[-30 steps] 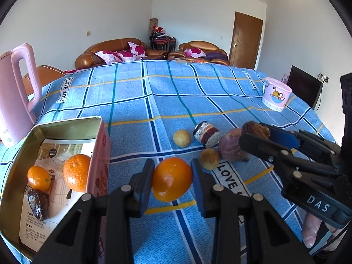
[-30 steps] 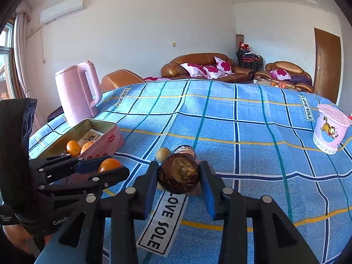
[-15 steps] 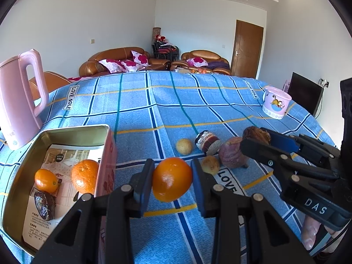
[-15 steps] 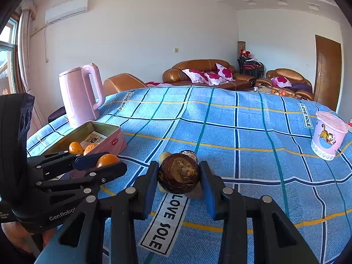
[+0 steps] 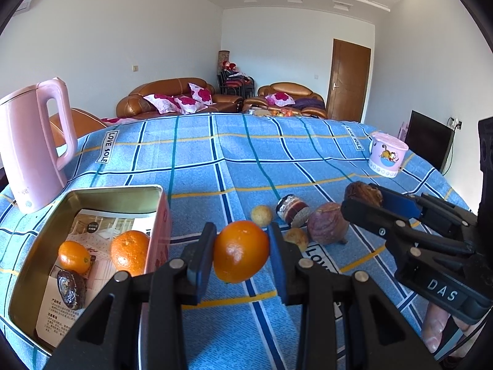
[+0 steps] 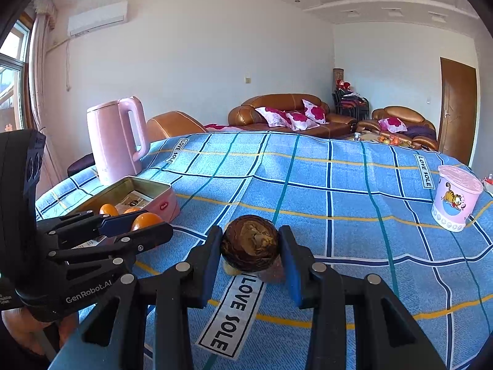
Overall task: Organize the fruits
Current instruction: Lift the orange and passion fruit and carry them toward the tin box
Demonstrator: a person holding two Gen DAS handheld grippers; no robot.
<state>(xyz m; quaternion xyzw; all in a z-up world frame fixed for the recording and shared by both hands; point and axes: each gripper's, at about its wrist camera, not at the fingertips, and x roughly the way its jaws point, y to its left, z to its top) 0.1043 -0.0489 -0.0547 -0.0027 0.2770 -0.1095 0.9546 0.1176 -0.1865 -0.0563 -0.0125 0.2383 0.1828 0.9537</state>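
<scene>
My left gripper (image 5: pixel 241 251) is shut on an orange (image 5: pixel 241 250), held above the blue checked cloth just right of the open tin (image 5: pixel 114 191). Inside the tin lie two oranges (image 5: pixel 130 251) and a dark brown fruit (image 5: pixel 71 288) on a printed sheet. My right gripper (image 6: pixel 250 248) is shut on a dark brown round fruit (image 6: pixel 250 246); the left wrist view has it at the right, fruit (image 5: pixel 363 194) at its tips. On the cloth lie a purple-brown fruit (image 5: pixel 327 226), two small yellowish fruits (image 5: pixel 262 215) and a small jar (image 5: pixel 292 210).
A pink kettle (image 5: pixel 34 145) stands behind the tin at the far left. A pink lidded tub (image 5: pixel 387 154) with a cartoon sits at the far right of the table. Sofas and a door lie beyond the table's far edge.
Both grippers have tipped upward a little with their fruits still held, so the table and tin sit lower in both views. The fruits on the cloth stayed put.
</scene>
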